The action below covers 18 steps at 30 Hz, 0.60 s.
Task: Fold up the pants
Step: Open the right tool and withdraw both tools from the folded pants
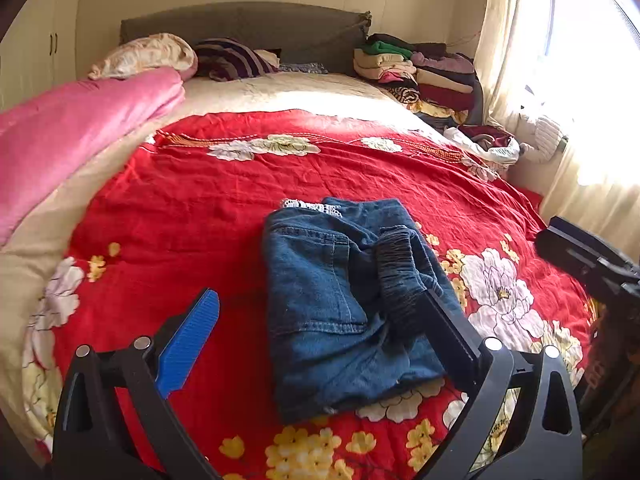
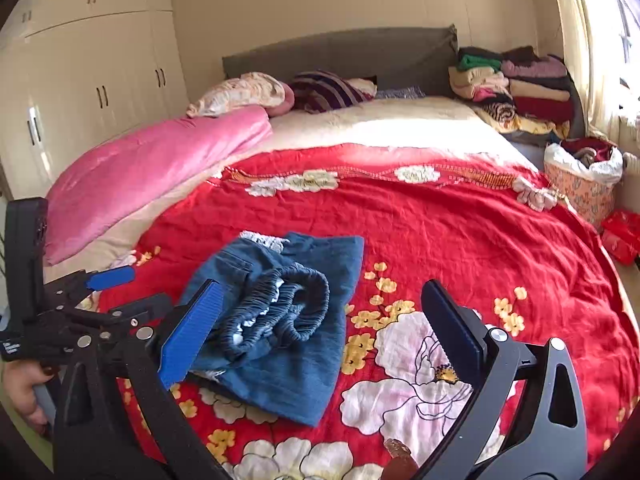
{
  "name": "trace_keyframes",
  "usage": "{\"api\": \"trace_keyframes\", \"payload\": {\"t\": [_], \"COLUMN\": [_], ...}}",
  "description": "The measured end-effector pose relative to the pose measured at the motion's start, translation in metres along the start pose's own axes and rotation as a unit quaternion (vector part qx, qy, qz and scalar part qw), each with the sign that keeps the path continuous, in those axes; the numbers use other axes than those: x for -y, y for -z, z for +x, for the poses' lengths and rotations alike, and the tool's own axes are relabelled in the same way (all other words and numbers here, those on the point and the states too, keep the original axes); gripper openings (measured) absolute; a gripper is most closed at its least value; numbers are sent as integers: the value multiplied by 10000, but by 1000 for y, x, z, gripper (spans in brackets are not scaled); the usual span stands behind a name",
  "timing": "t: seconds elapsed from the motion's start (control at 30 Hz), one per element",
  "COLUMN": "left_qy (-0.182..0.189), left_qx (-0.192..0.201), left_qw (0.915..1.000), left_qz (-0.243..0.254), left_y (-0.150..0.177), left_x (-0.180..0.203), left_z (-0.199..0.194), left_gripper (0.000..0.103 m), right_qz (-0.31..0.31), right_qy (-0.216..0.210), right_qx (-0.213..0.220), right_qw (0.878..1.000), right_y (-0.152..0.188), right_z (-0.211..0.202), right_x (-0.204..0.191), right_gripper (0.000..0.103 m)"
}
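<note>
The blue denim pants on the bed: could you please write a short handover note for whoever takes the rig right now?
Left gripper: open, holding nothing, low over the pants.
Right gripper: open, empty, just to their right.
Blue denim pants: folded into a compact bundle on the red floral bedspread, elastic waistband bunched on top, untucked.
Done: main folds.
Left: probably flatten the waistband and square up the bundle.
</note>
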State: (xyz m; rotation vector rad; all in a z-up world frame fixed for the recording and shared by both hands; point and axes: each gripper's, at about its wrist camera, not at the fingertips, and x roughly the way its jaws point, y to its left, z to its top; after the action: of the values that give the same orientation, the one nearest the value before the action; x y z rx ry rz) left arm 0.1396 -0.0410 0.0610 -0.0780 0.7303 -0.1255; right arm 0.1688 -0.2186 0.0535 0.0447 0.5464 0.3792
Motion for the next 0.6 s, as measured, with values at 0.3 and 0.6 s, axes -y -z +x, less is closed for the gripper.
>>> {"api": "trace_keyframes", "payload": {"t": [0.3,0.6], "left_qy": [-26,-79], "left_qx": [155,107], "left_qw": [9999,9999], "left_qz": [-27,-38], "left_y": [11,35], "left_x": [6,5], "left_z": [-32,-50], "left_gripper": [99,99], "right_qz": [-88,-215], "right_qy": [-57,-63], "right_qx": [155,21], "right_qw": [9998,9997], "right_y": [4,26], "right_z": [-30,-49], "right_x": [-11,-23], "right_gripper": [94,94]}}
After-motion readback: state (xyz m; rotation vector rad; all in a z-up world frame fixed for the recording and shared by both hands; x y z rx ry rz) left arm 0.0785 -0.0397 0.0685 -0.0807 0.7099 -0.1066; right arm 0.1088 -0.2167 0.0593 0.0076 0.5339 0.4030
